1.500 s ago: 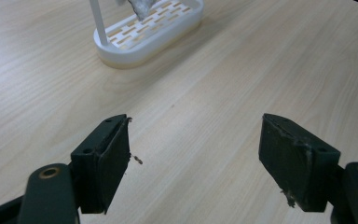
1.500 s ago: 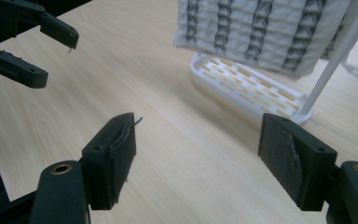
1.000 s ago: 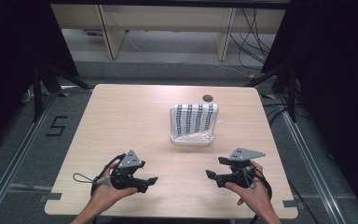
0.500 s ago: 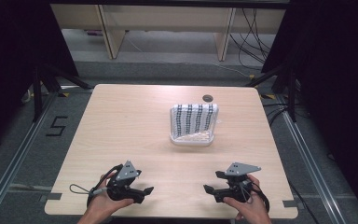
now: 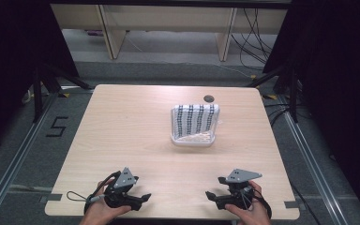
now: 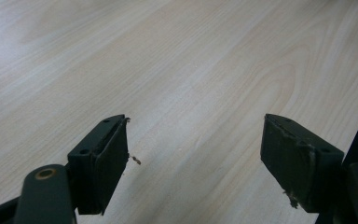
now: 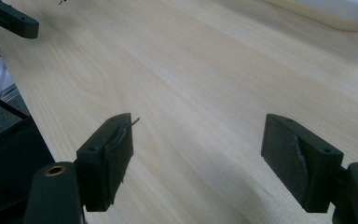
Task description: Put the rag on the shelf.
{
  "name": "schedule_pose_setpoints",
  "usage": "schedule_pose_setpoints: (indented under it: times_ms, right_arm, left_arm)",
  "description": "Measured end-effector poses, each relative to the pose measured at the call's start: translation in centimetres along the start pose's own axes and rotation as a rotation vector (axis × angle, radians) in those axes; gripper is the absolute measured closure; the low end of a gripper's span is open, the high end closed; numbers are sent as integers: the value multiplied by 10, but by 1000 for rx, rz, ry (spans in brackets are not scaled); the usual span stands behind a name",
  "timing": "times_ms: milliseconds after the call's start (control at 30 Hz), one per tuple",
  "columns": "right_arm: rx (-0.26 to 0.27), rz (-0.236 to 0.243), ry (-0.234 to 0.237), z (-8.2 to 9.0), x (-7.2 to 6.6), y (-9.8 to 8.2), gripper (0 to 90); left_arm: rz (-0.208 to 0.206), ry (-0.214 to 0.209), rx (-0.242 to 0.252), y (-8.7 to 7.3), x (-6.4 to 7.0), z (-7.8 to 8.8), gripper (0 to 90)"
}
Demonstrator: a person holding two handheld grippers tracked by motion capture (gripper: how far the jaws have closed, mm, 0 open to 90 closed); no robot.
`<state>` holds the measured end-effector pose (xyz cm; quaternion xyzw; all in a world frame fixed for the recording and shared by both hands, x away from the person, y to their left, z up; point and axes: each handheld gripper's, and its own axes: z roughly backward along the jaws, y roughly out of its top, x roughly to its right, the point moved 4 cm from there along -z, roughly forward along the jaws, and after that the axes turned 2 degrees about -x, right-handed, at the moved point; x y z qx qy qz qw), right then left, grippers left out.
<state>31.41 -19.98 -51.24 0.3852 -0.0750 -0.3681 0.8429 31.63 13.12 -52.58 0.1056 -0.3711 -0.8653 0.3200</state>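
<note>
High view: a white tray [image 5: 193,138] holding a cloth with dark striped patterning [image 5: 194,119] sits right of centre on the pale wood-grain table [image 5: 122,122]. It is well apart from the left gripper [image 5: 143,197] and right gripper [image 5: 212,195], both hand-held at the near edge.

Left gripper view: jaws spread wide over bare wood, holding nothing.

Right gripper view: jaws spread wide and empty; the tray's rounded white rim [image 7: 326,11] lies ahead at the upper right.

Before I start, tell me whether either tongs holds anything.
No: the left tongs and right tongs both gape over bare table.
</note>
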Motion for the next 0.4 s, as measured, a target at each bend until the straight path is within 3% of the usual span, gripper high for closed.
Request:
schedule_pose_setpoints:
  times_ms: [100,200,233,400]
  right_arm:
    - [-4,-3,-4,0,0,-1,258]
    - [4,13,20,-2,2,0,258]
    - [1,7,15,-2,2,-1,257]
    - [-1,8,-4,-2,3,-1,255]
  left_arm:
    - [-10,13,-7,0,-3,1,227]
    - [30,13,3,-1,-4,1,224]
    - [-2,25,-17,-1,-7,2,223]
    - [3,28,-19,-2,-7,0,188]
